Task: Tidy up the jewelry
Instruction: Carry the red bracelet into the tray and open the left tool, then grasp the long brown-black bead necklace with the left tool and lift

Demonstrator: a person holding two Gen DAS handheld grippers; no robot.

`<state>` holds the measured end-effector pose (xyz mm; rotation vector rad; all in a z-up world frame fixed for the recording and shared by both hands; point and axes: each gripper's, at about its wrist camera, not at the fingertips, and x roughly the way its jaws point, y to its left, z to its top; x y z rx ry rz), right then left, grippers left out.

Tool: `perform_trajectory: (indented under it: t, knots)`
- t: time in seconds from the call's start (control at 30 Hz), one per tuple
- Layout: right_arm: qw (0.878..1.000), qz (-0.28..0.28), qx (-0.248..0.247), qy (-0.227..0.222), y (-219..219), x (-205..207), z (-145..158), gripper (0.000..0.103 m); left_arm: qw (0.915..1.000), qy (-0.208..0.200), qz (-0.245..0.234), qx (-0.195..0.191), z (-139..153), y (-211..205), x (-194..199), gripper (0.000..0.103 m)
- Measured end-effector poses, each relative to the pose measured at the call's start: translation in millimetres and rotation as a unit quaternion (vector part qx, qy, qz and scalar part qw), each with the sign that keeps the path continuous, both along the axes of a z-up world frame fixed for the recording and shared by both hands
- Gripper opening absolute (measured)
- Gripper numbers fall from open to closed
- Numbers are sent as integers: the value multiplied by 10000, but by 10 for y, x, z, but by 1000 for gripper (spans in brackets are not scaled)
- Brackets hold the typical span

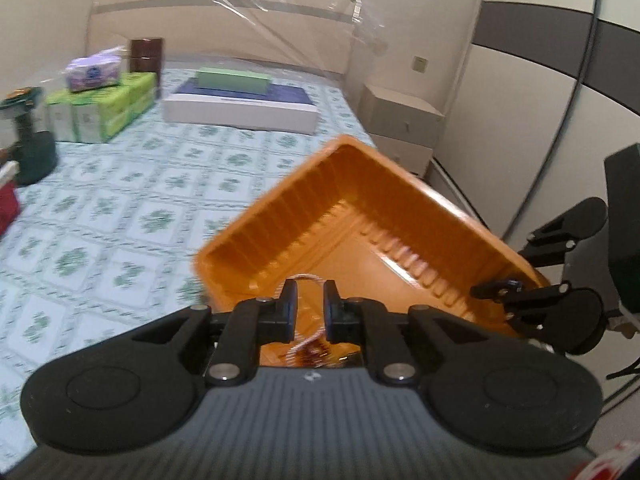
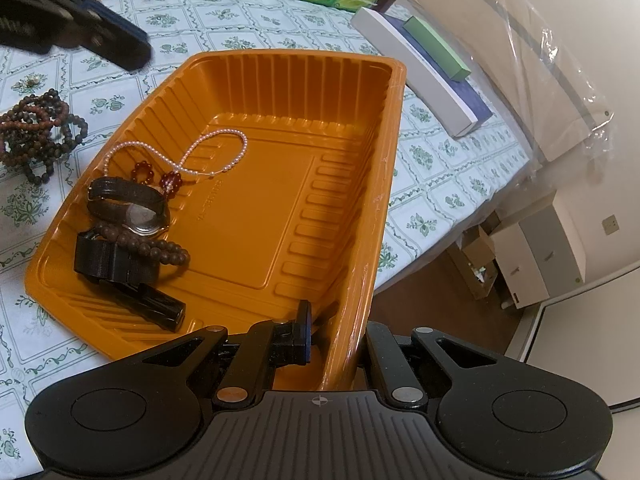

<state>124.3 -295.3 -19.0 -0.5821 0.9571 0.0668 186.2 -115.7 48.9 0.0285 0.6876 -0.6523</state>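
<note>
On the flower-patterned cloth (image 2: pixel 432 184), at the far left of the right wrist view, a heap of dark bead strands (image 2: pixel 38 132) lies beside the orange tray (image 2: pixel 394 128). The tray's long axis runs from the near left corner away to the far right. Its left end holds a pearl strand (image 2: pixel 188 156), a watch (image 2: pixel 136 210), brown beads (image 2: pixel 152 246) and a black strap (image 2: pixel 116 264). The left gripper (image 1: pixel 310 310) hangs over the tray, its jaws slightly parted around a pale strand (image 1: pixel 306 280), pads not pressing it. The right gripper (image 2: pixel 338 332) pinches the tray's near right wall, jaws tight.
</note>
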Motion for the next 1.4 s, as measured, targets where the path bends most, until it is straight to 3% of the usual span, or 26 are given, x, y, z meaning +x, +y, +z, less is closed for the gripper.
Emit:
perform_trajectory:
  t: [0.23, 0.4, 0.6, 0.73, 0.83, 1.1, 1.4]
  knots:
    - [10000, -12, 11, 5, -7, -8, 4, 6, 9966, -235, 758, 238, -7, 613, -168, 16]
    - [10000, -4, 0, -4, -6, -19, 3, 6, 9876, -339, 1334, 758, -147, 1073, -350, 17]
    - [10000, -5, 1, 1, -4, -20, 2, 6, 9818, -89, 1731, 782, -436, 1523, -598, 20]
    - [10000, -6, 0, 1, -9, -22, 2, 6, 9849, -117, 1287, 1149, -626, 1457, -821, 20]
    - [10000, -7, -2, 1, -9, -23, 2, 6, 9828, -235, 897, 1597, -758, 1280, -906, 20]
    - [10000, -14, -6, 4, -20, -34, 2, 6, 9587, -780, 25, 2736, -1002, 889, -960, 21]
    - [10000, -28, -5, 8, -27, -45, -1, 6, 9446, -824, -367, 3156, -1100, 767, -821, 21]
